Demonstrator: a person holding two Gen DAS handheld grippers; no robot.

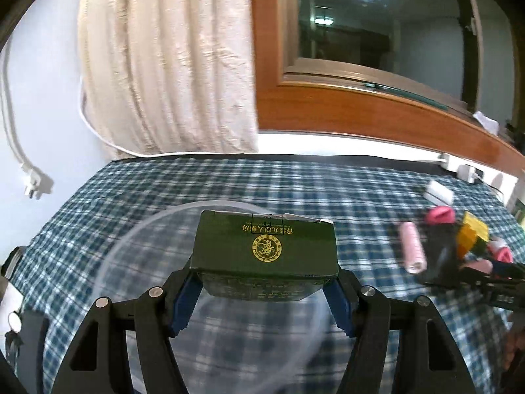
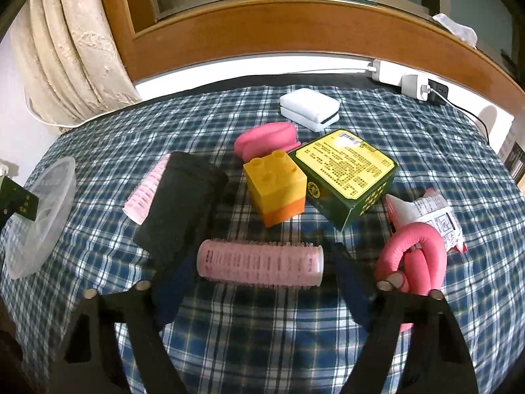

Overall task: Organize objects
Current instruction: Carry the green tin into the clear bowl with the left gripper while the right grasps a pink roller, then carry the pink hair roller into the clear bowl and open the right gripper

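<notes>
My left gripper (image 1: 262, 295) is shut on a dark green box with a gold seal (image 1: 265, 246), holding it above a clear plastic bowl (image 1: 131, 229) on the checked cloth. In the right wrist view that box (image 2: 16, 200) shows at the far left over the bowl (image 2: 39, 216). My right gripper (image 2: 262, 279) is open, its fingers either side of a pink hair roller (image 2: 261, 266) that lies crosswise on the cloth. The fingers stand wider than the roller and are apart from it.
Behind the roller sit a black block (image 2: 180, 203), a second pink roller (image 2: 147, 187), a yellow-and-orange brick (image 2: 275, 184), another green box (image 2: 347, 170), curled pink foam rollers (image 2: 413, 256), a white packet (image 2: 430, 213) and a white case (image 2: 308, 106). A curtain and a window frame stand behind the table.
</notes>
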